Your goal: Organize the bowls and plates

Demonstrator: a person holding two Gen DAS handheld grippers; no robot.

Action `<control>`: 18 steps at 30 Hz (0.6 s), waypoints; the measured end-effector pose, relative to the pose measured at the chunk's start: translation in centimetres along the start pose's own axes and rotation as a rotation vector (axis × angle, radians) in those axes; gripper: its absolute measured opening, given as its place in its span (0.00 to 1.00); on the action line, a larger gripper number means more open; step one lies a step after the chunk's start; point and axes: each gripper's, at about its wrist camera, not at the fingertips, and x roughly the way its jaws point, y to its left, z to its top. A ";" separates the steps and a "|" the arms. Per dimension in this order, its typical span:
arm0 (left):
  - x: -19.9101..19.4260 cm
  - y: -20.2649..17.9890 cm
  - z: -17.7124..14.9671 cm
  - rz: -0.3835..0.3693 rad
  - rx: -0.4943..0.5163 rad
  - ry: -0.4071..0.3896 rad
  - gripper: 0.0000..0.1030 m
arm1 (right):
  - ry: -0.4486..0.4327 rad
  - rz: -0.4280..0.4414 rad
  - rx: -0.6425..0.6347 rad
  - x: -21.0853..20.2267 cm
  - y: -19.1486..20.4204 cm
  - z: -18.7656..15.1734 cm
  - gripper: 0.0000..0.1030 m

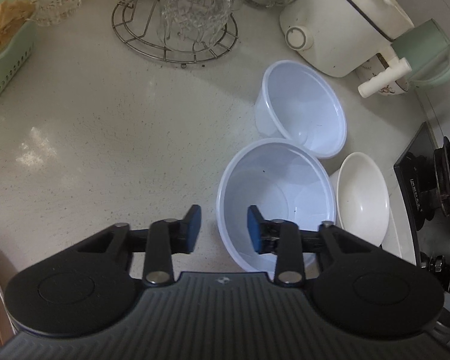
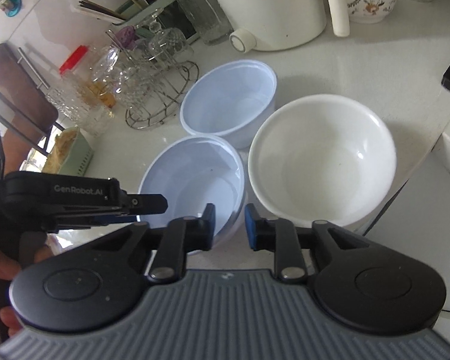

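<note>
Three bowls sit together on a pale counter (image 1: 105, 120): two blue bowls, near (image 1: 276, 198) and far (image 1: 300, 108), and a white bowl (image 2: 321, 162). The left tongs (image 1: 224, 228) straddle the near blue bowl's rim, narrow, not visibly pressing. The right tongs (image 2: 230, 225) are narrow, holding nothing. Only the right view shows "GenRobot.AI" on the left tongs, and chopsticks (image 2: 105, 9). A glass rack (image 1: 177, 24) and white cooker (image 1: 339, 21) stand behind.

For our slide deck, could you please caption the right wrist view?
Right hand-held gripper straddles the near plastic bowl's rim beside a white bowl on the counter.
</note>
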 end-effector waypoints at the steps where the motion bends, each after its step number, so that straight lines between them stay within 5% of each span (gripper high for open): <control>1: 0.0 0.0 0.0 -0.019 -0.006 0.009 0.28 | 0.000 0.006 -0.002 0.0 0.0 0.0 0.19; 18: -5.3 2.6 -1.6 0.017 -0.065 -0.049 0.23 | 0.046 0.109 -0.111 -0.6 3.1 -0.1 0.17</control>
